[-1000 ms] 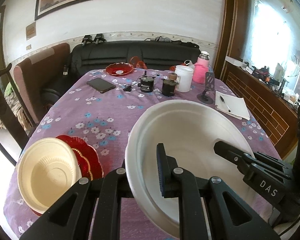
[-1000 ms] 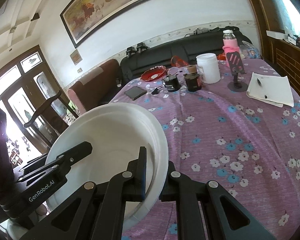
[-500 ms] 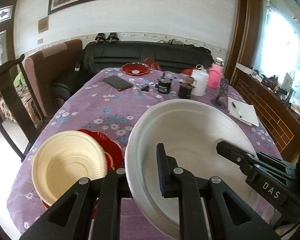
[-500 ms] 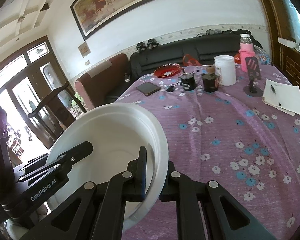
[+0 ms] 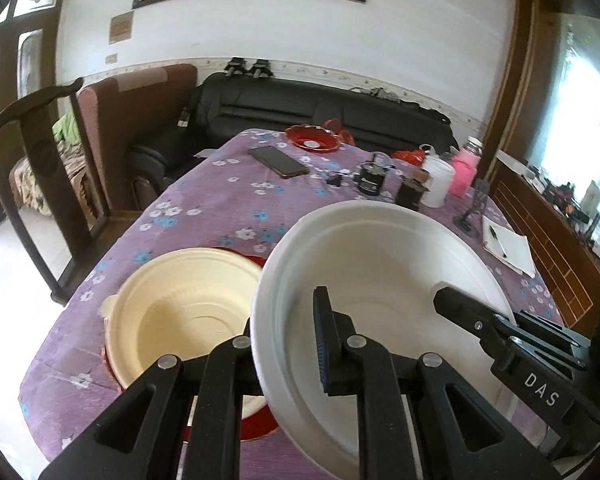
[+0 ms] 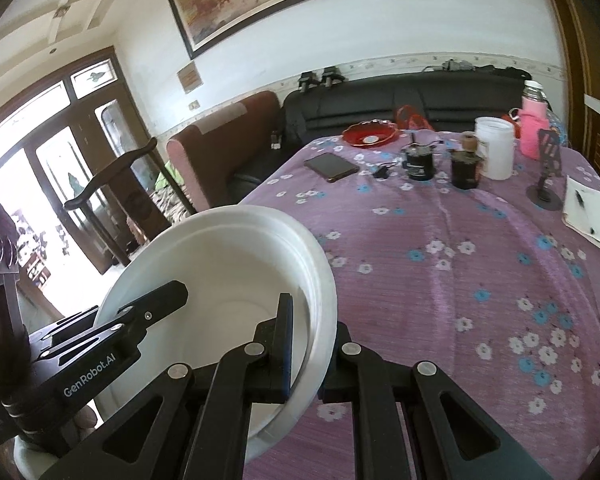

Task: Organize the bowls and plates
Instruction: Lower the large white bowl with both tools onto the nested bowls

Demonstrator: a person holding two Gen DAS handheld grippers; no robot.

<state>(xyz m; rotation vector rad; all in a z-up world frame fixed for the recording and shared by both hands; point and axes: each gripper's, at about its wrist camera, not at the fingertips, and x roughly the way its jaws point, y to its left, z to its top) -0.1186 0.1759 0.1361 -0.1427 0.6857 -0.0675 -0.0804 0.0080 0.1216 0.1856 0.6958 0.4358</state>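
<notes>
Both tools clamped on white bowl (image 5: 384, 264) rim, left tool (image 5: 288, 344) one side, right tool (image 6: 312, 344) opposite. Bowl carried above surface (image 6: 460, 280), beside cream bowl (image 5: 184, 304) on red plate (image 5: 256, 420). Next, likely: centre over cream bowl, lower, nest.

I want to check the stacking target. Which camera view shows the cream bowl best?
The left wrist view. There the cream bowl lies open and nearly whole on a red plate, beside the white bowl. The right wrist view does not show it; the white bowl and the grippers fill that lower left corner.
</notes>
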